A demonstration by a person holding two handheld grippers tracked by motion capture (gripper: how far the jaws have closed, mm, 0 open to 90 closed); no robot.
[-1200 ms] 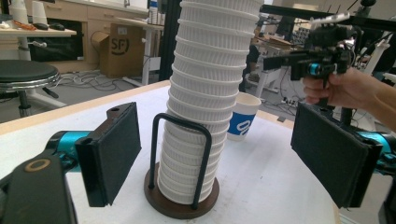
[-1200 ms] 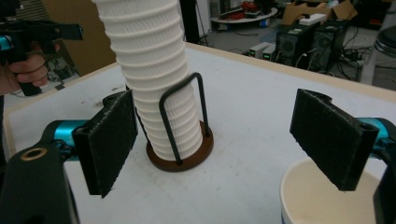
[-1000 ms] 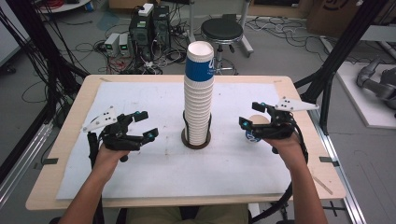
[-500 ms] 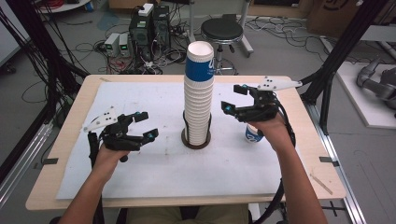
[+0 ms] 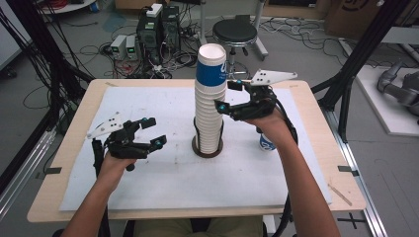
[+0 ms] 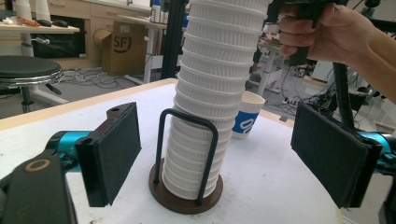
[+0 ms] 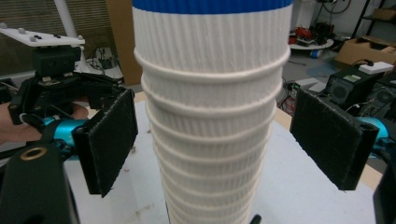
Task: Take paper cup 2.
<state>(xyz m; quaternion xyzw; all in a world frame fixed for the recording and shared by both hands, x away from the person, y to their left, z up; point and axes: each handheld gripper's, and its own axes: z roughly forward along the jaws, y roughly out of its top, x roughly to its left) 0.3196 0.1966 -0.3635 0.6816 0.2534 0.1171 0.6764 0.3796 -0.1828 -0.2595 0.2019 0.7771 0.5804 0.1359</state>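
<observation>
In the high view a tall stack of cups (image 5: 209, 106) stands at the centre of the frame, on a white sheet covering the table (image 5: 316, 106); its top cup has a blue band, and its foot sits in a dark round holder (image 5: 206, 149) with a thin wire loop. The right gripper (image 5: 228, 95) hangs right of centre, raised off the table and level with the upper half of the stack, its jaws spread and pointing left at the cups, close to them but not closed on them. Just below that hand a single cup (image 5: 267, 142) with a blue label stands on the sheet, partly hidden by the wrist. The left gripper (image 5: 154, 132) sits at the left of the frame, low over the sheet and well apart from the stack, jaws open and empty. In the left gripper view the two black pads (image 6: 115, 144) stand wide at the lower left and lower right, nothing between them but air — the stack and its holder rise in the middle of the frame beyond them, the single cup stands behind to the right, and the other hand shows at the upper right. In the right gripper view the ribbed white cups take up the centre from top to bottom, blue band at the top edge; the pads stand apart on either side, clear of the cups — the left gripper shows at the left edge.
</observation>
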